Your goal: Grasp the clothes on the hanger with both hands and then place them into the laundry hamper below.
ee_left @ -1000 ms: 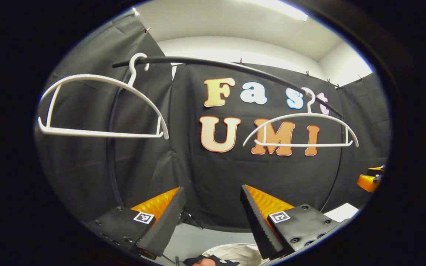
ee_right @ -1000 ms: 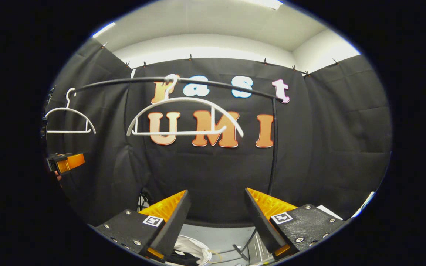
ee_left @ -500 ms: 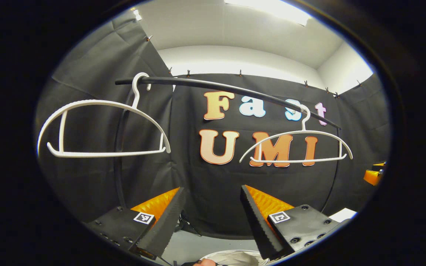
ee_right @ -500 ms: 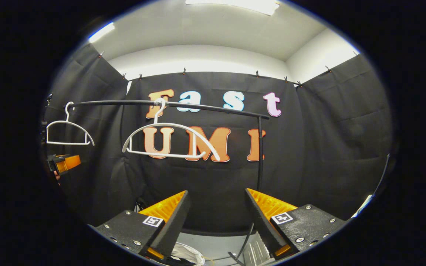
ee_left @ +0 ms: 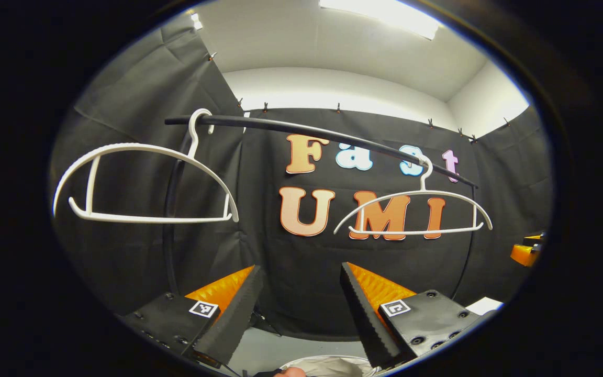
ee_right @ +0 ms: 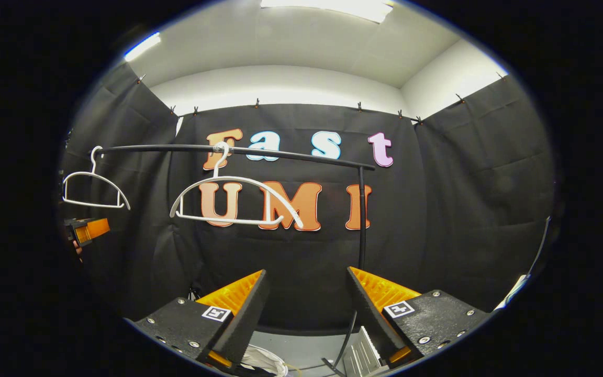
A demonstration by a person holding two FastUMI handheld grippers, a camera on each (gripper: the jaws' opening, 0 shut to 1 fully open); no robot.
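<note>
Two bare white hangers hang on a black rail: one at the left, one at the right. My left gripper is open below them with nothing between its fingers. The white rim of the hamper peeks in under those fingers. In the right gripper view the same hangers hang on the rail. My right gripper is open and holds nothing. Each gripper shows small at the edge of the other's view.
The rack's black upright post stands just behind my right gripper, and its other post runs down behind the left hanger. A white rim and cables lie on the floor below. Black cloth walls close the booth on three sides.
Both views have tipped upward and drawn back: rail and hangers sit lower and smaller, and the hamper has slid toward the bottom edge. The right hanger has swung and turned slightly.
</note>
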